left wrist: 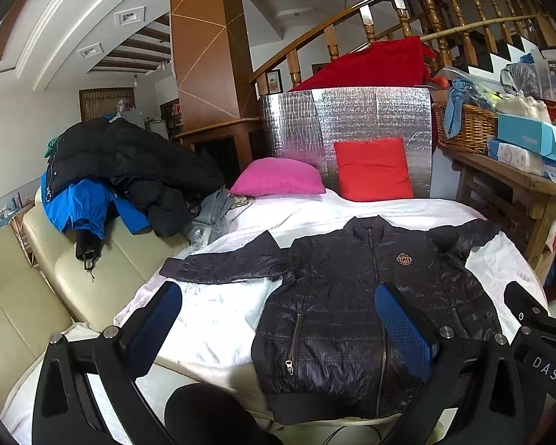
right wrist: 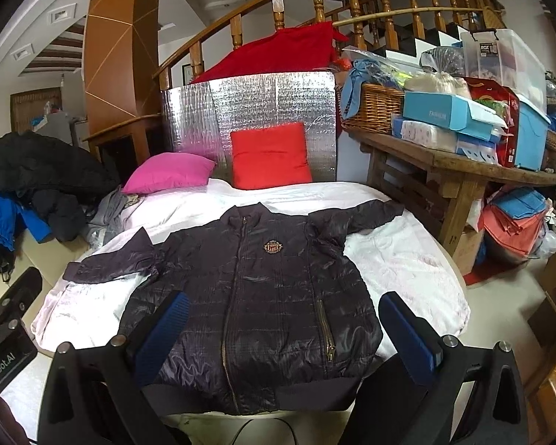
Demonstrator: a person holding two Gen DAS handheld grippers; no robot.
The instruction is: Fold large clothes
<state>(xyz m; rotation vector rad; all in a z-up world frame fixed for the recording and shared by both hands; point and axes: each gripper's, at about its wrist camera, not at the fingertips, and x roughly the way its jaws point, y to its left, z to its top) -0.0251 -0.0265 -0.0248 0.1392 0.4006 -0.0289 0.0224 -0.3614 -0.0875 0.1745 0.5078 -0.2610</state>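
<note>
Both the left gripper [left wrist: 278, 319] and the right gripper [right wrist: 281, 322] hang above the near edge of the bed [right wrist: 407, 259], jaws spread wide and holding nothing. Under them a dark jacket [right wrist: 263, 296] lies flat, zipped, front up, hem at the near edge, sleeves out to both sides. At the far edge sit a pink pillow [right wrist: 166, 172] and a red pillow [right wrist: 270, 155].

Jacket [left wrist: 352, 315] hem behind tool fingers [left wrist: 404, 330]
</note>
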